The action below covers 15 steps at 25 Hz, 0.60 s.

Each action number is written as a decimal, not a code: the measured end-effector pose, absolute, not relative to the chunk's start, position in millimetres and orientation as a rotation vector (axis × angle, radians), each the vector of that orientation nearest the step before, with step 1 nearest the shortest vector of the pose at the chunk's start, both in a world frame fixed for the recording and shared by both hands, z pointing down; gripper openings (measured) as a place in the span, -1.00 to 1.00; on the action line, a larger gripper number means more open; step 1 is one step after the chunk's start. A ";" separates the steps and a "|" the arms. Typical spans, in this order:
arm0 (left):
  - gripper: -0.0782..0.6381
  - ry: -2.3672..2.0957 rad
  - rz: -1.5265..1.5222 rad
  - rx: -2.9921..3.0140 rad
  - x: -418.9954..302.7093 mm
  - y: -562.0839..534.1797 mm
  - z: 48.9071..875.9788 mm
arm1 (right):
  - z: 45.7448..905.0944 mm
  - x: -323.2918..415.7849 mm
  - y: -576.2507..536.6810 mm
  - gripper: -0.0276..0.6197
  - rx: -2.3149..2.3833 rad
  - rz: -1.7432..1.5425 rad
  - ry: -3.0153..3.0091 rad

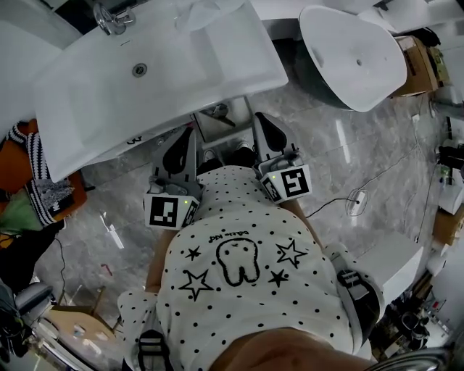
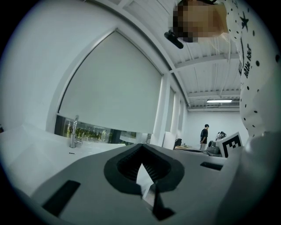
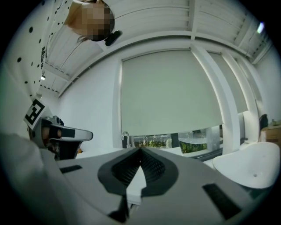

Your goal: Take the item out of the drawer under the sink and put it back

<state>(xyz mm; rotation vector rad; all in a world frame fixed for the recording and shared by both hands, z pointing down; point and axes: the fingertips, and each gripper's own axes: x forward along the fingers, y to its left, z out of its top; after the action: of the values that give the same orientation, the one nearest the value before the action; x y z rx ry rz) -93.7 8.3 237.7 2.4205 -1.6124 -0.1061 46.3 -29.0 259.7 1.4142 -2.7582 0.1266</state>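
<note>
The jaws of the left gripper (image 1: 187, 138) and right gripper (image 1: 262, 124) are pressed together, with nothing held. Under the sink (image 1: 181, 69), the open drawer (image 1: 233, 129) is seen just ahead, between both tips. A small dark item (image 1: 217, 111) appears to lie in the drawer, and neither gripper is judged clearly nearer to it.

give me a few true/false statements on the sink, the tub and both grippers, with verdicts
1. The right gripper is shut with nothing in it. True.
2. The sink is full of water. False: its basin looks empty.
3. A white bathtub stands beside the sink. True.
4. The left gripper is gripping the faucet. False: it is shut on nothing and held in front of the person, apart from the faucet.
</note>
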 end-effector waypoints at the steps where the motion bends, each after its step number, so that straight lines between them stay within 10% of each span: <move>1: -0.79 -1.623 -0.124 2.420 -95.1 8.7 236.2 | 259.7 44.1 -28.3 -0.88 1.404 0.124 -2.762; 15: -0.79 -1.645 -0.153 2.409 -93.5 12.6 240.6 | 266.4 46.9 -25.0 -0.88 1.382 0.137 -2.767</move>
<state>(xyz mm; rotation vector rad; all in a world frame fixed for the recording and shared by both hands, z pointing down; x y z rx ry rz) -93.5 12.6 240.6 2.4086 -1.6451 -0.1527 46.9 -25.0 266.4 1.3821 -2.7668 0.1373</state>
